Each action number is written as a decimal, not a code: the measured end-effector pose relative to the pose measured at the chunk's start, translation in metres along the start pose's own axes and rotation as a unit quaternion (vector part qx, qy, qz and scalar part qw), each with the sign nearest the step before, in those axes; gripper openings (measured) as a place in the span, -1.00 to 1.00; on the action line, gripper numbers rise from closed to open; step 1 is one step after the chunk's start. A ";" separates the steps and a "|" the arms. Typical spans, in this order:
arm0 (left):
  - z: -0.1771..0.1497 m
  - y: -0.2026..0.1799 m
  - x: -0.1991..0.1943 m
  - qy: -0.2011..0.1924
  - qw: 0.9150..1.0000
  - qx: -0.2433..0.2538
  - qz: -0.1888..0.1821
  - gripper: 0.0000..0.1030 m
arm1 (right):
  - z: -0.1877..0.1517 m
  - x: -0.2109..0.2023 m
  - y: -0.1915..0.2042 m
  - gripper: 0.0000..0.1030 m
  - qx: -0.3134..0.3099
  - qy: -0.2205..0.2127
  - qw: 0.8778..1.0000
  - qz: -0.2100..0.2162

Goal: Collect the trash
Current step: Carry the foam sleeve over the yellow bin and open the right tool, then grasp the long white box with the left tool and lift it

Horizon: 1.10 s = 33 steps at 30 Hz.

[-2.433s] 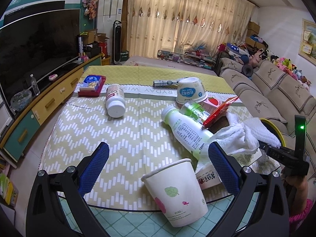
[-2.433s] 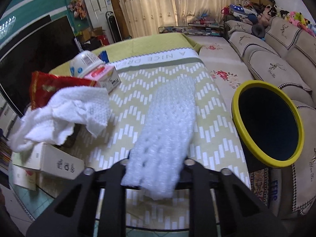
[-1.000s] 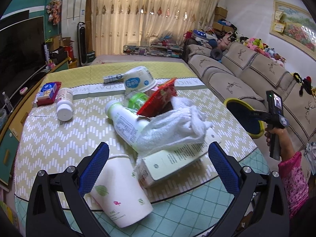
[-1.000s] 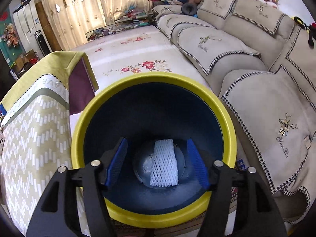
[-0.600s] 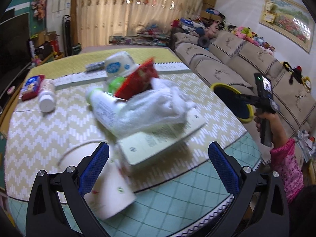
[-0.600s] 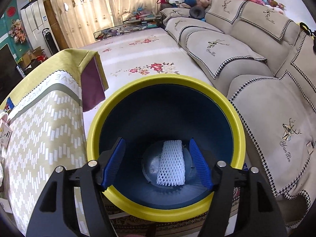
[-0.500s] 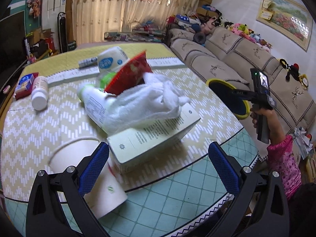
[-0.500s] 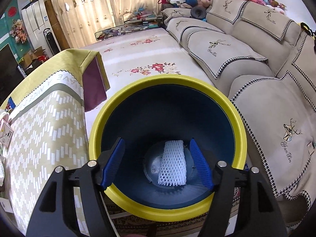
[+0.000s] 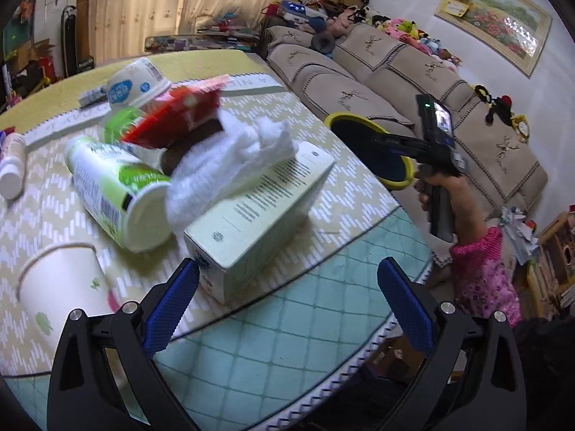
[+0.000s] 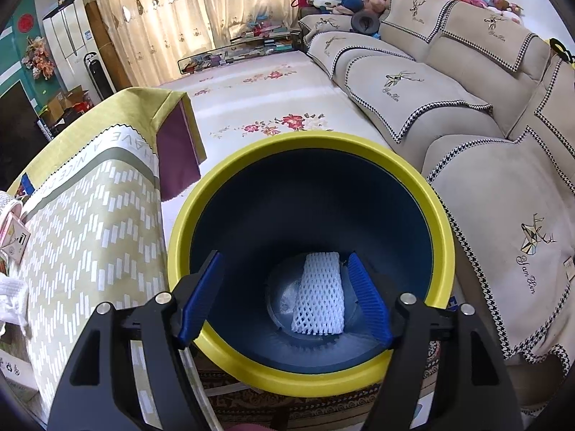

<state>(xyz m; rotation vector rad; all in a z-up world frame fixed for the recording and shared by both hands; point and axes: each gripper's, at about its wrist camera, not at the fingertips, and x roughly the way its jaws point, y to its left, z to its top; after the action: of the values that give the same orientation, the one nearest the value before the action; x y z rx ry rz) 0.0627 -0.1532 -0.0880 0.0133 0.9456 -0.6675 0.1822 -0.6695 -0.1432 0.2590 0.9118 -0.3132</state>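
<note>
Left wrist view: the left gripper point(image 9: 287, 298) hung with its jaws spread wide and empty, just in front of the pale green carton point(image 9: 258, 208). A white towel point(image 9: 230, 158) lay on that carton; a paper cup point(image 9: 61, 287) lay left of it.

Right wrist view: the right gripper point(image 10: 284, 298) was opening, nothing between its pads, above the yellow-rimmed bin point(image 10: 309, 377). The white foam net point(image 10: 320, 294) lay on the bin's floor.
</note>
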 end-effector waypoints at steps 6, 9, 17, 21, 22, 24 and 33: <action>0.003 0.008 0.008 -0.004 0.999 0.007 0.032 0.79 | -0.002 0.000 -0.006 0.33 0.006 0.000 1.000 0.000; 0.003 0.003 0.013 0.001 1.000 0.011 0.004 0.76 | -0.005 0.002 -0.008 0.34 0.008 0.003 1.000 0.001; 0.005 -0.001 0.020 0.019 1.000 0.012 -0.022 0.65 | -0.007 0.006 -0.009 0.35 0.012 0.008 1.000 0.005; 0.005 -0.009 0.025 0.027 0.999 0.021 -0.034 0.39 | -0.009 0.008 -0.010 0.36 0.011 0.011 1.000 0.007; 0.004 -0.010 0.026 0.028 0.999 0.022 -0.032 0.18 | -0.009 0.008 -0.011 0.36 0.012 0.011 1.000 0.007; 0.005 -0.011 0.030 0.030 0.999 0.018 -0.027 0.03 | -0.009 0.010 -0.011 0.37 0.013 0.012 1.000 0.007; 0.013 -0.016 0.040 0.022 0.999 0.021 0.027 -0.28 | -0.015 0.014 -0.014 0.41 0.016 0.018 1.000 0.010</action>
<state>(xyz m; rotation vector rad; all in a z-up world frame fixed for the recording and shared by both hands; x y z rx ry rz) 0.0796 -0.1902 -0.1060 0.0895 0.9702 -0.6394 0.1741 -0.6794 -0.1641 0.3042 0.9395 -0.3054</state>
